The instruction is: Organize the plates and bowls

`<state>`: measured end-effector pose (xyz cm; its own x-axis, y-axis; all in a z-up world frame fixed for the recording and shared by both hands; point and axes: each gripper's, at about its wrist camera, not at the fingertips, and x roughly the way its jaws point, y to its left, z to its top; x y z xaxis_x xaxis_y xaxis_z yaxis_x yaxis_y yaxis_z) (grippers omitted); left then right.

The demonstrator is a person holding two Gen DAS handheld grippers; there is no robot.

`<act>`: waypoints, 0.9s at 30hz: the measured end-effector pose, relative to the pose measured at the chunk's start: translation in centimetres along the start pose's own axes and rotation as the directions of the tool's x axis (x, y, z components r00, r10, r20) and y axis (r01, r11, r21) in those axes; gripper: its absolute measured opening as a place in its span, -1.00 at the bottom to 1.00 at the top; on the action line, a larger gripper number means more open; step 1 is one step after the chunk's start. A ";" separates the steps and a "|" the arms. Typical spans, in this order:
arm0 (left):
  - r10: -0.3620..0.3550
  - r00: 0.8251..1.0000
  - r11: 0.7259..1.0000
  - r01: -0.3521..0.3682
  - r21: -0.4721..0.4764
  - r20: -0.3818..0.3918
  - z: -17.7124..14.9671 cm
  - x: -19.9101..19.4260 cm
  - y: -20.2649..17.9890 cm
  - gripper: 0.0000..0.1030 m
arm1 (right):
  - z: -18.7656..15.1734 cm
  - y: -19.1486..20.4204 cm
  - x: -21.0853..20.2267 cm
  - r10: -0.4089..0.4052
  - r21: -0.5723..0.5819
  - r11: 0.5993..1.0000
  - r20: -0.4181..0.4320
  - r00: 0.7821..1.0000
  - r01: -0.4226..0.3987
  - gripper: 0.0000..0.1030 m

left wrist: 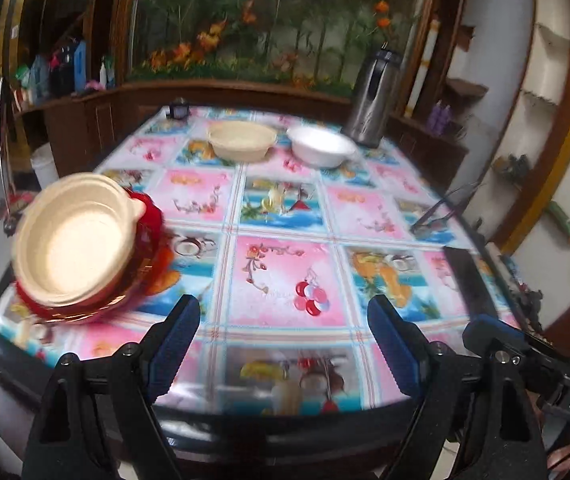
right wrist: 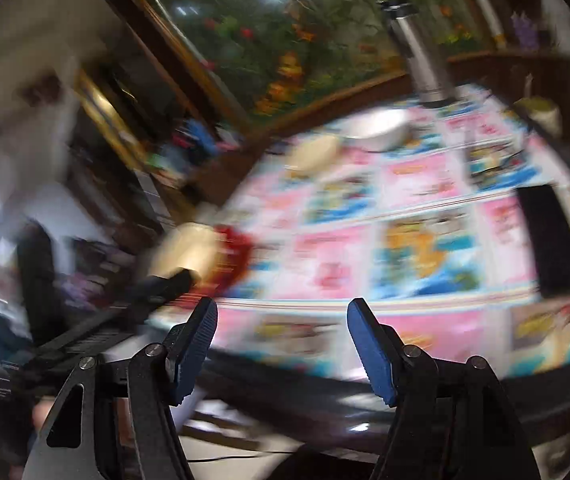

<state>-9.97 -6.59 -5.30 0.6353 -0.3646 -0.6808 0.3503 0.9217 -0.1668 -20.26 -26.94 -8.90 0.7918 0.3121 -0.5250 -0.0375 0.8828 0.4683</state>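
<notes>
Two empty bowls [left wrist: 242, 141] at back, cream bowl [left wrist: 75, 240] in red one [left wrist: 151, 236], both tongs [left wrist: 283, 322] apart, w/ nothing between.

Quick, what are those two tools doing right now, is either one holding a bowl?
Left tool: open, holding nothing.
Right tool: open, holding nothing.

A steel flask [left wrist: 373, 98] stands at the far edge of the table [left wrist: 285, 272], a black phone [left wrist: 469, 280] lying flat nearer.
</notes>
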 end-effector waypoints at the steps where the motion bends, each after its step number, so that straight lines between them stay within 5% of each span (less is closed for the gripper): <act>1: 0.002 1.000 1.000 -0.002 0.003 -0.020 0.2 1.5 -0.2 0.65 | 0.3 -0.7 0.9 -0.026 0.005 1.000 -0.011 1.000 0.026 0.40; 6: 0.030 0.995 0.999 -0.027 0.034 -0.100 2.0 8.0 -0.8 0.65 | 2.7 -2.9 6.3 -0.192 -0.039 0.981 -0.081 0.978 0.190 0.40; 15: 0.083 0.977 0.996 -0.079 0.029 -0.194 5.1 18.0 1.0 0.65 | 6.6 -5.1 15.4 -0.330 -0.108 0.943 -0.165 0.930 0.315 0.40; 20: 0.181 0.973 0.979 -0.165 0.120 -0.142 6.0 20.5 0.2 0.68 | 8.1 -6.4 18.7 -0.382 -0.121 0.922 -0.154 0.911 0.367 0.40; 24: 0.212 0.965 0.976 -0.202 0.075 -0.157 6.8 21.9 0.8 1.00 | 8.9 -7.4 19.7 -0.422 -0.114 0.905 -0.112 0.899 0.411 0.40; 27: 0.210 0.964 0.978 -0.206 0.038 -0.164 7.1 22.2 1.5 1.00 | 9.3 -8.3 19.7 -0.424 -0.085 0.905 -0.091 0.901 0.417 0.44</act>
<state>9.57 -14.27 -15.61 0.5728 -0.1364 -0.8083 0.2378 0.9713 0.0046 1.34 -31.37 -16.52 0.6740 -0.0607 -0.7362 0.2444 0.9588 0.1446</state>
